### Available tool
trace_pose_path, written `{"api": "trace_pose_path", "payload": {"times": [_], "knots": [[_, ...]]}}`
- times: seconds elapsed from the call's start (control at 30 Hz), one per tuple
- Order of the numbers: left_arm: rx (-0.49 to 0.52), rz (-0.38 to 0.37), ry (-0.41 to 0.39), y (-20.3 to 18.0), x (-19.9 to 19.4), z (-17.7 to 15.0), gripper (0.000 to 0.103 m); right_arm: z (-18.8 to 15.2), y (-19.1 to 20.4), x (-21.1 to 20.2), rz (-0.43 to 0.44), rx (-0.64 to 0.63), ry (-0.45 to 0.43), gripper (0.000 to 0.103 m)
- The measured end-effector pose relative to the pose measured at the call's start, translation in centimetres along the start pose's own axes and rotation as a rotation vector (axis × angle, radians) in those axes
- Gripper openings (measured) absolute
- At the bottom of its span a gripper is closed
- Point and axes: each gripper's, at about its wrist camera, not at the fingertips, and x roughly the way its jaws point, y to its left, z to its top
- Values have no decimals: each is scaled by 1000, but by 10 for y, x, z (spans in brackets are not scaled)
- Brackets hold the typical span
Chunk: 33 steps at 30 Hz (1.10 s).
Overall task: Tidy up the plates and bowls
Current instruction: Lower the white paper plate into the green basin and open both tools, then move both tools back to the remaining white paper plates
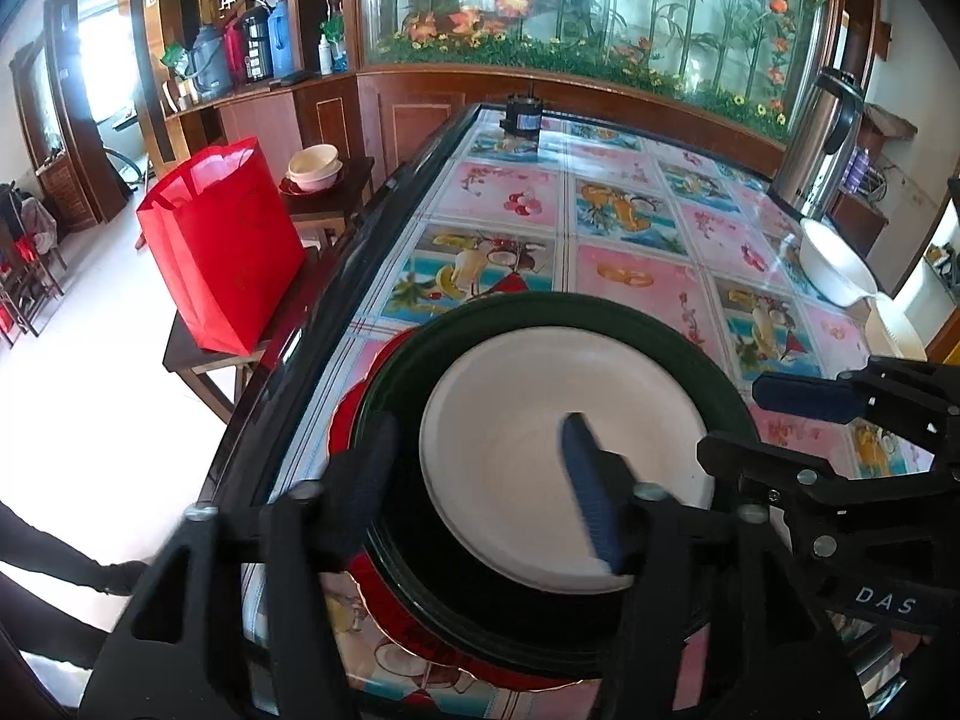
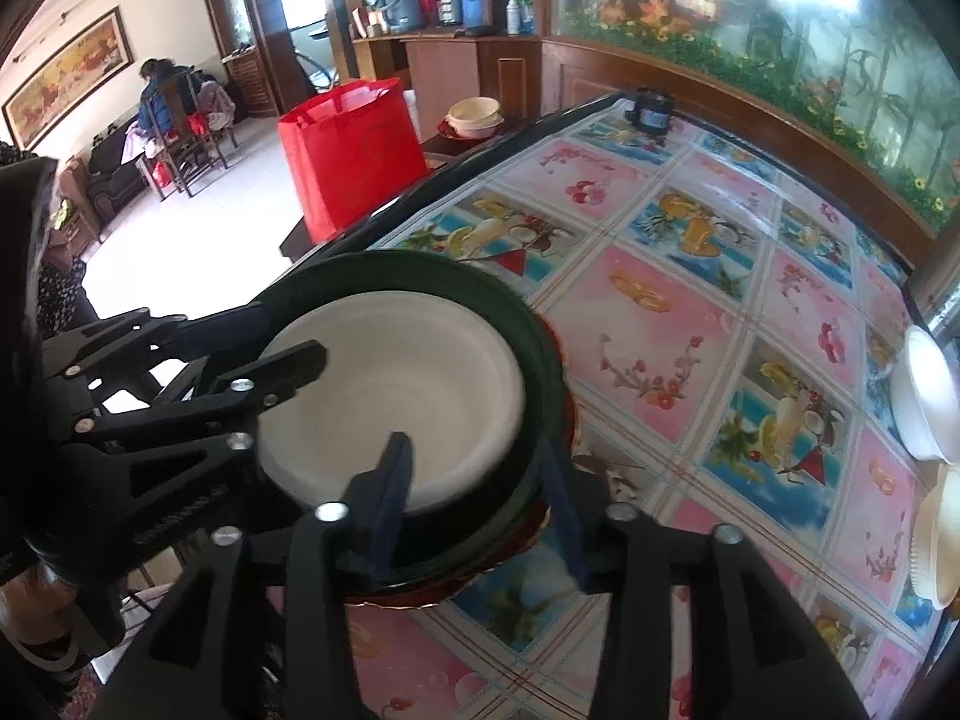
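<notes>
Near the table's left edge sits a stack: a white plate (image 1: 558, 444) (image 2: 396, 402) lies in a dark green plate (image 1: 540, 306) (image 2: 420, 267), on a red plate (image 1: 348, 414) (image 2: 522, 534). My left gripper (image 1: 480, 483) stands open astride the stack's left rim, one finger outside the green plate and the other over the white one; it also shows in the right wrist view as the left gripper (image 2: 270, 336). My right gripper (image 2: 474, 504) (image 1: 756, 420) stands open astride the right rim. Neither pair of pads presses on a plate.
The table (image 1: 630, 192) has a fruit-print cover. A white bowl (image 1: 834, 264) (image 2: 924, 402) and a white scalloped plate (image 1: 894, 330) (image 2: 936, 540) sit at its right edge, by a steel flask (image 1: 822, 138). A red bag (image 1: 222, 252) and stacked bowls (image 1: 312, 168) stand on stools to the left.
</notes>
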Motion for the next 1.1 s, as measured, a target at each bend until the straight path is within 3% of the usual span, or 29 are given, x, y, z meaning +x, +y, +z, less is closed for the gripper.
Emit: {"api": "trace_pose_path", "payload": {"times": [0.3,0.5,1.1], "knots": [[18,6,-31,-15,-3,3,61,-8,-15,-11,26,58,-33,48],[20,-24,-35,-32,-1,6,61,-16,-32,-21,22,102,-47,54],[134,-143,-6,-136,24,27,61,-58,-126,-38,-43,292,-37,57]]}}
